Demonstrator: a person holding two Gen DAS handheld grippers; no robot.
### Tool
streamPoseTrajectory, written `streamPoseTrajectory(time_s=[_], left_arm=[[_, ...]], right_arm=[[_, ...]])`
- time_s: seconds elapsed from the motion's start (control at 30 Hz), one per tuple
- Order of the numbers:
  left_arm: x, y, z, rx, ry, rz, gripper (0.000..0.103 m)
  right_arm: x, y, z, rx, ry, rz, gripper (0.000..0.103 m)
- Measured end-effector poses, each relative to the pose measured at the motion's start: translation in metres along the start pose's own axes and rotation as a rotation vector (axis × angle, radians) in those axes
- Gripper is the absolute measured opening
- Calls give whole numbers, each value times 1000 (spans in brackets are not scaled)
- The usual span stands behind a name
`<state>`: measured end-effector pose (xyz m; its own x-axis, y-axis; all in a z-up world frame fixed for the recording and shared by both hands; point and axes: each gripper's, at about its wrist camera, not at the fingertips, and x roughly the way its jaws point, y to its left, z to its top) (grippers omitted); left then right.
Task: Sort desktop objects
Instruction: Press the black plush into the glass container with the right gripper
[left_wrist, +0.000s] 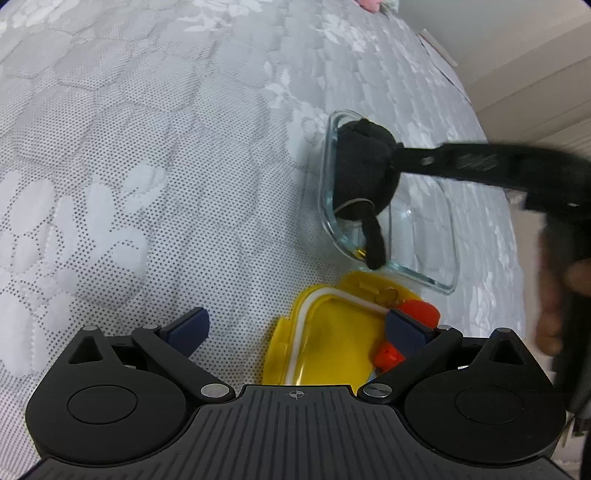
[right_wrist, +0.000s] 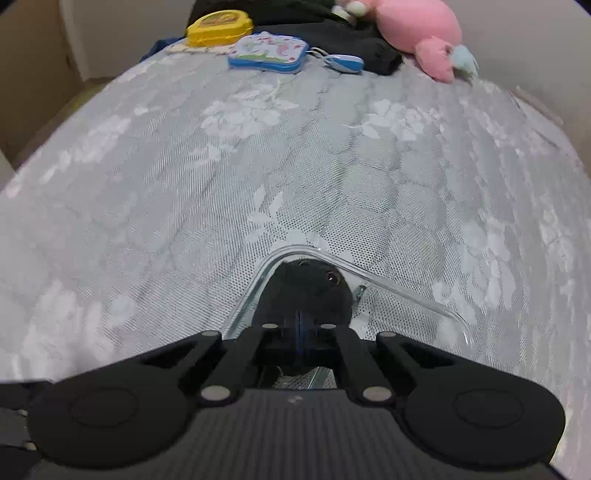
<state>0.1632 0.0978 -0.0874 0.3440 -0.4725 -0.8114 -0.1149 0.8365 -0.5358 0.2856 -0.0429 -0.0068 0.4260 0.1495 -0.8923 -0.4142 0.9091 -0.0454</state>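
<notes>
A black plush toy (left_wrist: 364, 168) with a thin metal ring and a hanging tail is held over a clear glass container (left_wrist: 424, 236) on the grey quilted bed. My right gripper (right_wrist: 300, 325) is shut on the black plush toy (right_wrist: 308, 284), just above a corner of the glass container (right_wrist: 402, 291); it also shows in the left wrist view (left_wrist: 397, 155). My left gripper (left_wrist: 295, 328) is open and empty, low over a yellow lid (left_wrist: 325, 332) lying upside down with an orange toy (left_wrist: 417, 312) beside it.
At the far edge of the bed lie a yellow case (right_wrist: 219, 27), a blue-edged printed pouch (right_wrist: 267, 51), a small blue and white item (right_wrist: 343, 62), dark cloth (right_wrist: 351, 40) and a pink plush (right_wrist: 424, 33). The bed's right edge borders a beige wall (left_wrist: 535, 66).
</notes>
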Motion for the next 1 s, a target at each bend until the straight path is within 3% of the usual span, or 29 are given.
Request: streamPoseTrajectory(time_s=[0.07, 0.1, 0.13, 0.2, 0.3, 0.43, 0.5, 0.53, 0.57, 0.67, 0.7, 0.73, 0.9, 0.97, 1.0], left_arm=[[2, -1, -1, 12, 6, 1, 103], [3, -2, -2, 19, 9, 2, 103], [4, -2, -3, 29, 12, 9, 103], [7, -3, -4, 51, 20, 27, 103], [10, -10, -5, 102, 24, 48, 103], [15, -15, -7, 131, 40, 54, 103], [16, -14, -7, 131, 39, 62, 103], [16, -14, -7, 130, 36, 63, 103], [15, -14, -6, 129, 31, 64, 103], [14, -14, -7, 131, 21, 61, 103], [14, -14, -7, 132, 21, 60, 103], [15, -14, -7, 134, 21, 60, 103], [9, -17, -7, 139, 16, 57, 103], [7, -18, -6, 142, 17, 57, 103], [7, -18, -7, 143, 18, 57, 103]], right_arm=[[-10, -9, 7, 61, 3, 43, 2], [-11, -12, 10, 92, 12, 62, 6], [-11, -15, 11, 115, 19, 69, 19], [-9, -12, 10, 108, 0, 50, 28], [6, -3, 5, 74, -2, -3, 31], [26, 2, -2, 84, -13, -10, 54], [30, 7, -4, 59, -29, -39, 51], [31, 9, -5, 42, -33, -58, 39], [31, 11, -6, 24, -33, -77, 38], [24, 3, -7, 28, -21, -36, 27], [21, -3, -6, 50, -15, -15, 17], [17, -8, -5, 73, -9, 5, 0], [-8, -27, 3, 154, 3, 50, 0], [-12, -24, 5, 124, 1, 46, 6], [-13, -21, 5, 102, -2, 42, 14]])
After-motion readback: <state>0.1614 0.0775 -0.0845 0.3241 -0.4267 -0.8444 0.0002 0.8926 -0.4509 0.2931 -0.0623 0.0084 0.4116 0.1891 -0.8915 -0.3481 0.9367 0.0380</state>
